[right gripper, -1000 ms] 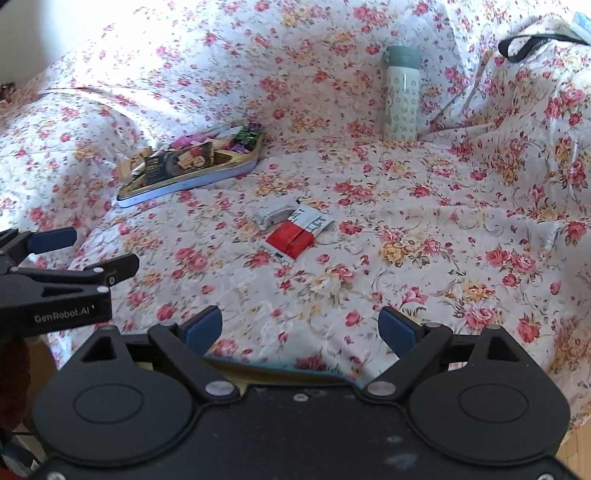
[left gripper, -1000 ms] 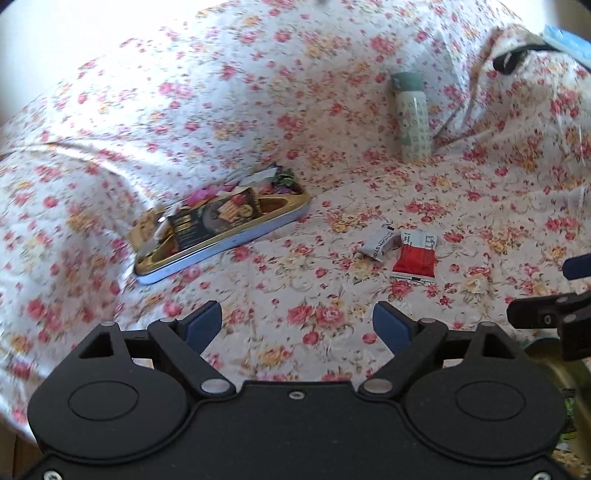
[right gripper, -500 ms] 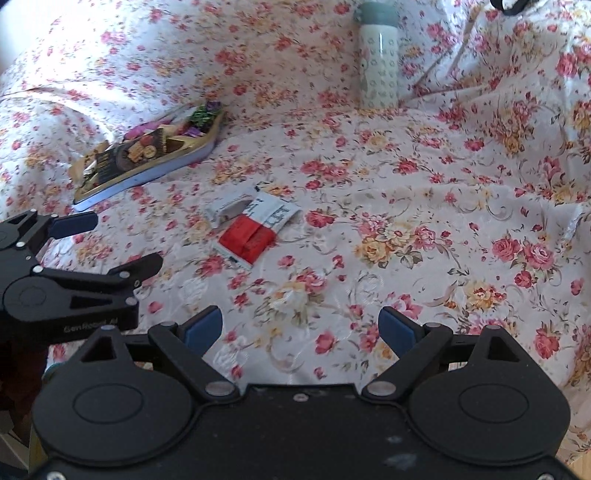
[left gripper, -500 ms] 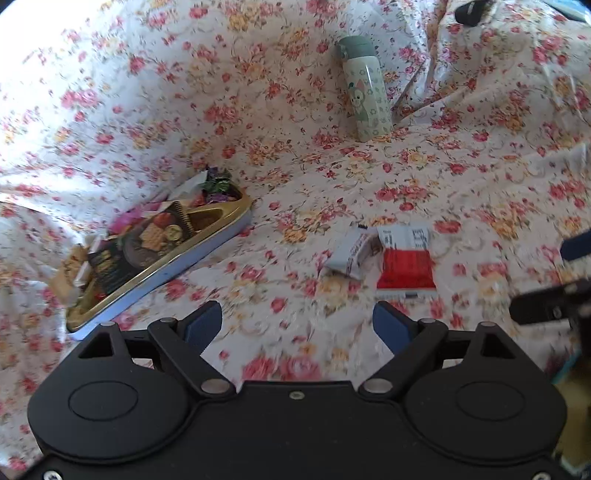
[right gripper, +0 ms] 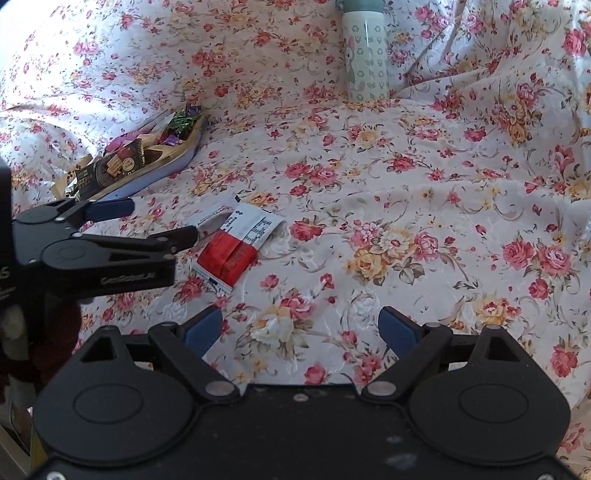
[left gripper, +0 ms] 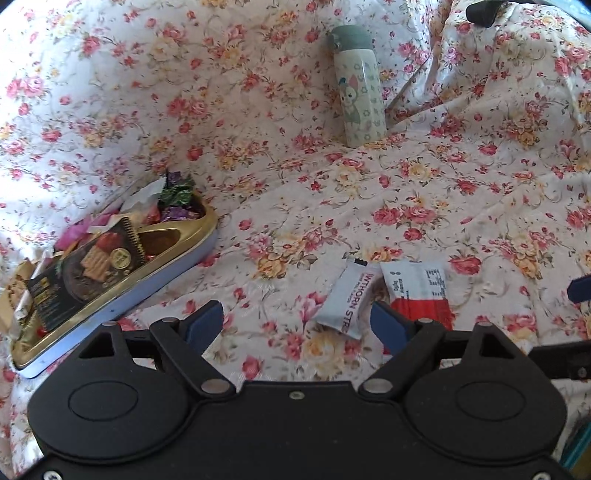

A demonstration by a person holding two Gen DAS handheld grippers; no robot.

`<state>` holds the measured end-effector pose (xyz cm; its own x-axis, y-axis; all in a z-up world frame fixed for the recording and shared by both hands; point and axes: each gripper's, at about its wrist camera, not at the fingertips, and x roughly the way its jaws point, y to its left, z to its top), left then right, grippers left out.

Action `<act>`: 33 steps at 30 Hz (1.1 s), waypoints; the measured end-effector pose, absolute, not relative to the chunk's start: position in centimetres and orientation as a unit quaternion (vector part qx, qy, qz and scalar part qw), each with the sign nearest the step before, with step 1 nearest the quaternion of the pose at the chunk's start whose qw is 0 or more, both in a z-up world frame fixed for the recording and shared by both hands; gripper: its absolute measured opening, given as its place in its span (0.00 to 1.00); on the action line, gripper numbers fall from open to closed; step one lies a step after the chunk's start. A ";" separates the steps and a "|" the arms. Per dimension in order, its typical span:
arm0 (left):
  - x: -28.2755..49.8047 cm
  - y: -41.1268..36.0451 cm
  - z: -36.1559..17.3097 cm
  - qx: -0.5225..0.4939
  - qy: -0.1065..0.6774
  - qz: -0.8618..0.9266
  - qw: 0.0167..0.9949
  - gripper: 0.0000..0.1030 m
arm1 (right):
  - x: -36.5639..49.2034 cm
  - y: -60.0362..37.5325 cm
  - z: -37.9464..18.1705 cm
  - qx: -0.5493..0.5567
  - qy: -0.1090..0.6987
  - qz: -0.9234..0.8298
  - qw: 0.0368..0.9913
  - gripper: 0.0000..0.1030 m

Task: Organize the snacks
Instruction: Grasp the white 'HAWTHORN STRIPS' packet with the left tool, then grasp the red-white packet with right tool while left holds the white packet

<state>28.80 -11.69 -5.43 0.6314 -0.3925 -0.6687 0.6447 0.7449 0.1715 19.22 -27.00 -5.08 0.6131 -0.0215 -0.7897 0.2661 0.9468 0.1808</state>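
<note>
A gold-lined tin (left gripper: 192, 247) with several wrapped snacks and a dark biscuit packet (left gripper: 85, 269) lies at the left on the floral cloth; it also shows in the right wrist view (right gripper: 162, 170). Two loose snacks lie side by side: a small white packet (left gripper: 347, 295) and a red-and-white packet (left gripper: 417, 291), also seen in the right wrist view (right gripper: 236, 247). My left gripper (left gripper: 297, 321) is open and empty, its right finger just before the white packet. My right gripper (right gripper: 301, 330) is open and empty, right of and nearer than the packets.
A pale green flask (left gripper: 358, 88) stands upright at the back against folds of the cloth; it shows in the right wrist view too (right gripper: 365, 55). A black strap (left gripper: 484, 11) lies at the far right top. The left gripper (right gripper: 92, 240) reaches in from the left.
Both grippers have moved forward over the cloth toward the loose packets, which now sit nearer in both views. The left gripper's fingers now reach the white packet. Both stay open.
</note>
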 end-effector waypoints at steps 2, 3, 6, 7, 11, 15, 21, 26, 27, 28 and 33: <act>29.3 -12.1 -5.7 0.201 0.316 -0.298 0.878 0.76 | 19.3 -27.1 -5.2 0.145 0.432 -0.081 0.886 0.93; 29.5 -12.3 -5.9 0.203 0.319 -0.299 0.876 0.76 | 19.3 -27.2 -5.2 0.146 0.432 -0.081 0.886 0.93; 29.9 -12.8 -6.3 0.205 0.321 -0.305 0.873 0.73 | 19.3 -27.4 -5.3 0.152 0.431 -0.081 0.886 0.93; 30.0 -13.0 -6.4 0.205 0.322 -0.309 0.871 0.69 | 19.3 -27.4 -5.3 0.154 0.431 -0.081 0.886 0.93; 30.2 -13.7 -6.5 0.195 0.330 -0.319 0.867 0.61 | 19.3 -27.6 -5.3 0.158 0.429 -0.081 0.886 0.93; 30.6 -13.8 -6.3 0.167 0.349 -0.330 0.861 0.43 | 19.2 -27.5 -5.3 0.160 0.427 -0.081 0.886 0.93; 30.8 -12.1 -6.3 0.145 0.361 -0.293 0.874 0.40 | 19.1 -27.2 -5.1 0.155 0.424 -0.082 0.889 0.93; 31.1 -9.0 -6.3 0.128 0.378 -0.243 0.884 0.40 | 19.1 -26.9 -5.0 0.150 0.424 -0.083 0.889 0.93; 31.1 -8.5 -6.3 0.129 0.378 -0.236 0.886 0.40 | 19.1 -26.8 -5.0 0.148 0.424 -0.082 0.890 0.93; 31.1 -7.8 -6.4 0.129 0.380 -0.228 0.887 0.41 | 19.2 -26.7 -4.9 0.147 0.424 -0.082 0.890 0.93; 30.8 -4.8 -6.4 0.120 0.389 -0.200 0.891 0.41 | 19.5 -26.1 -4.9 0.139 0.424 -0.077 0.892 0.93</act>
<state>30.82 -4.79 -6.41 0.6174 -0.2623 -0.7416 0.4492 0.8915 0.0586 19.55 -26.05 -4.86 0.6283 -0.0189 -0.7777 0.2540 0.9499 0.1821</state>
